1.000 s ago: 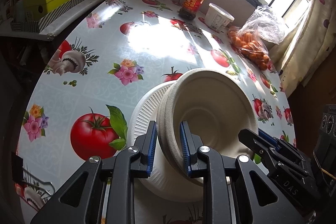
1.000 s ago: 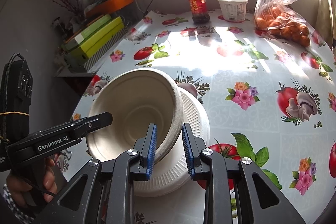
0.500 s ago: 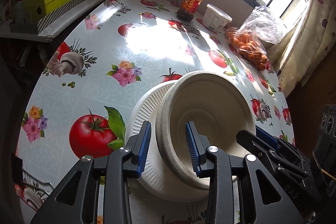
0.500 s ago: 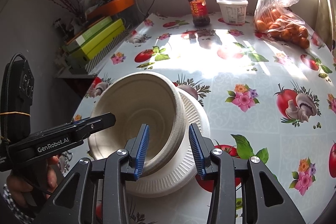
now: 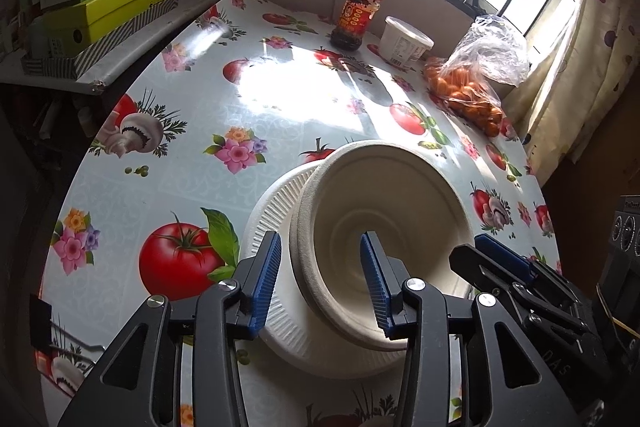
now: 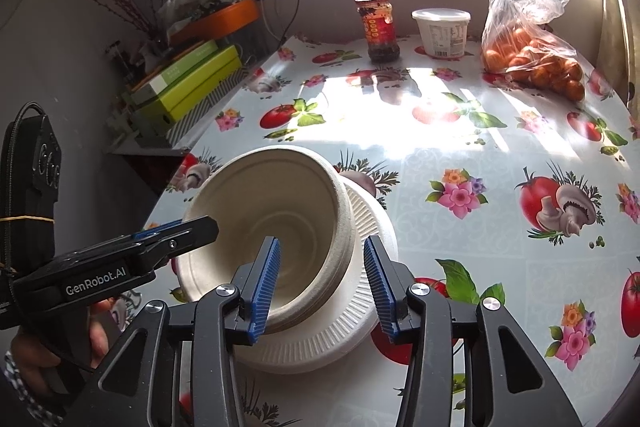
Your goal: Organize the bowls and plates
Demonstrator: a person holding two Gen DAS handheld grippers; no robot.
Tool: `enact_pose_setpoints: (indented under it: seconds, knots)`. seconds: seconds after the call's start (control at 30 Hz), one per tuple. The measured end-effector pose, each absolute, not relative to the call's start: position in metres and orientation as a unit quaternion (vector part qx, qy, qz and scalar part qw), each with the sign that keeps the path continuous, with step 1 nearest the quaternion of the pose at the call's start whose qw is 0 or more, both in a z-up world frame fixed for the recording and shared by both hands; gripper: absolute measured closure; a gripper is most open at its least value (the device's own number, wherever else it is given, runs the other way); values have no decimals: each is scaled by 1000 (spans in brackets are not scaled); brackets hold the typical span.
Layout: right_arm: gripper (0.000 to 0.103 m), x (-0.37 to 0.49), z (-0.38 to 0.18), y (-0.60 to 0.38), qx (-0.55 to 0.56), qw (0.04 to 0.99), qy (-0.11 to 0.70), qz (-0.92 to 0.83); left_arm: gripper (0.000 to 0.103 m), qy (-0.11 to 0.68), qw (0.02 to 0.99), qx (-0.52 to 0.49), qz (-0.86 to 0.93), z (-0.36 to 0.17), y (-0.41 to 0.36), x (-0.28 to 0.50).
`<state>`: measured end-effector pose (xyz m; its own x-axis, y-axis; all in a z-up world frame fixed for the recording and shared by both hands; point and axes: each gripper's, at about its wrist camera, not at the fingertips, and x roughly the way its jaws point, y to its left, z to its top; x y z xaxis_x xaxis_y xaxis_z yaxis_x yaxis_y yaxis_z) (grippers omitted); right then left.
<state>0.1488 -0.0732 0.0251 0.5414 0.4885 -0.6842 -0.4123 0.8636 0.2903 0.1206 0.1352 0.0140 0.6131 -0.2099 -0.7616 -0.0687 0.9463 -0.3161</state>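
- Both claws have just been opening: left claw (image 5: 320, 283) and right claw (image 6: 320, 281) pinched the bowl rim a second ago; now the blue pads stand clear of it.
- Stacked beige bowls (image 5: 384, 227) sit tilted inside the white ribbed plate (image 5: 272, 211); the rim still lies between each pair of pads, untouched.
- Plate rests on the fruit-print surface (image 5: 192, 147), at its near edge.
- Far side by the window: red-labelled jar (image 6: 378, 29), white tub (image 6: 442, 31), bag of oranges (image 6: 528, 39), well apart from the stack.
- A hand (image 6: 36, 359) grips the left tool's handle.
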Motion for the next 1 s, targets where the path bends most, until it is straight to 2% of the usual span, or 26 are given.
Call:
enact_pose_setpoints:
  seconds: [0.57,1.0]
  knots:
    - [59,119,37,-83,29,900,360,245,60,398,912,-102,-5,28,125,86]
    - [52,81,36,-100,4,915,333,228,60,357,933,-53,13,28,119,40]
